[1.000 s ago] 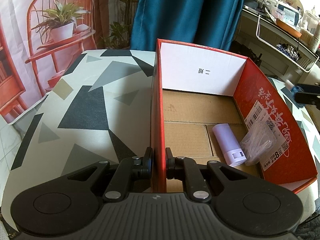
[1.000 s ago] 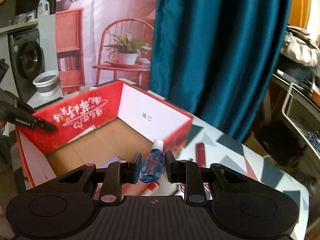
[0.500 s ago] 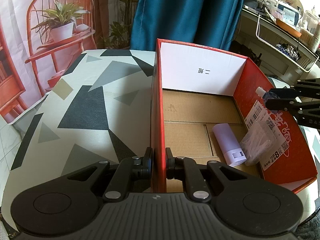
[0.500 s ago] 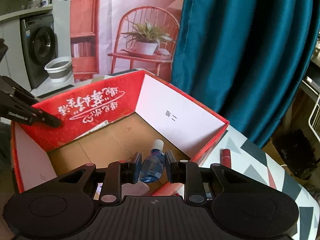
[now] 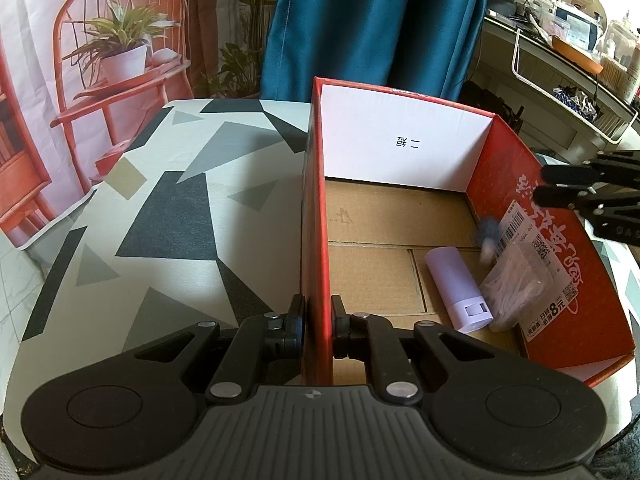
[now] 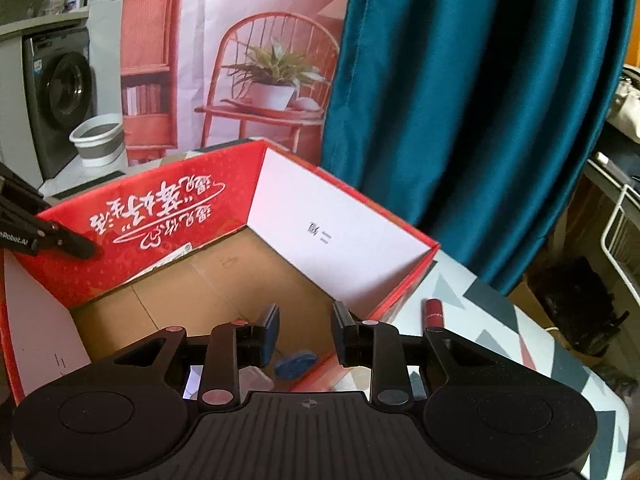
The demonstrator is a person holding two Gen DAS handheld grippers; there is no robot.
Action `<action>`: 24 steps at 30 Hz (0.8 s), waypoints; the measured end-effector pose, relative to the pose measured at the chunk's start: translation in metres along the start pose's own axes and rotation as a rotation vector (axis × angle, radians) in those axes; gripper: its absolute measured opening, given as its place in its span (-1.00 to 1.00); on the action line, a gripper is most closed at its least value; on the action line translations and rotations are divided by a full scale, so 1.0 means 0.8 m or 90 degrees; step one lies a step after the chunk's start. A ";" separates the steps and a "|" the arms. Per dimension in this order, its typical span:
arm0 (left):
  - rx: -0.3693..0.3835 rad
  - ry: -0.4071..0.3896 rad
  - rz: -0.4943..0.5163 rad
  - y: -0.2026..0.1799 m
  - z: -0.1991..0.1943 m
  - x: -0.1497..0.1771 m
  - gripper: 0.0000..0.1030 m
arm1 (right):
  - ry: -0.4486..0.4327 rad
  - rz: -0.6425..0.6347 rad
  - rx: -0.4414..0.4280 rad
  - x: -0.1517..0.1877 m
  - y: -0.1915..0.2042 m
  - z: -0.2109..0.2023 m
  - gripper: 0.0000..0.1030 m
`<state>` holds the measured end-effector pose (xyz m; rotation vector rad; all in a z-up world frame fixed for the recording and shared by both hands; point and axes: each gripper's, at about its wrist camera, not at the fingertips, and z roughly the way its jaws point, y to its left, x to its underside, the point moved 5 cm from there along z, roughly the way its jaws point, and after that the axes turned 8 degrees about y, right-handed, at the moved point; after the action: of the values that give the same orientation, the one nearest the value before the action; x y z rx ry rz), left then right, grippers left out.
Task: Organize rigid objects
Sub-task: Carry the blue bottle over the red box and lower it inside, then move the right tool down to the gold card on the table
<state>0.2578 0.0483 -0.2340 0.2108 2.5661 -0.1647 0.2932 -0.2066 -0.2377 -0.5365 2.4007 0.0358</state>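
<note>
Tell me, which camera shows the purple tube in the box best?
The left wrist camera. There the purple tube lies in plain sight on the floor of the red box, beside a clear plastic bag. In the right wrist camera the gripper's own body hides that corner, so no purple tube can be made out there.

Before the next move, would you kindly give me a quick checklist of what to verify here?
1. left gripper clamped on the red box wall: ok.
2. right gripper open and empty: ok.
3. blue bottle inside the box: ok.
4. Bottle at rest: cannot tell, it is blurred.
5. red tube boxed: not ok, it lies on the table outside.
</note>
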 end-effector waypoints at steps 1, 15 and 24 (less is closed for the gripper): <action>0.000 0.000 -0.001 0.000 0.000 0.000 -0.73 | -0.003 0.002 0.002 0.000 -0.003 -0.003 -0.51; -0.001 -0.001 -0.001 0.000 0.000 0.000 -0.73 | -0.037 0.088 0.047 0.028 -0.039 -0.050 -0.38; -0.002 -0.002 -0.004 0.000 0.001 0.001 -0.73 | 0.021 0.077 0.023 0.089 -0.027 -0.058 -0.29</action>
<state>0.2579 0.0485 -0.2352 0.2012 2.5638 -0.1640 0.2237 -0.2604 -0.2434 -0.3774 2.4588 0.0354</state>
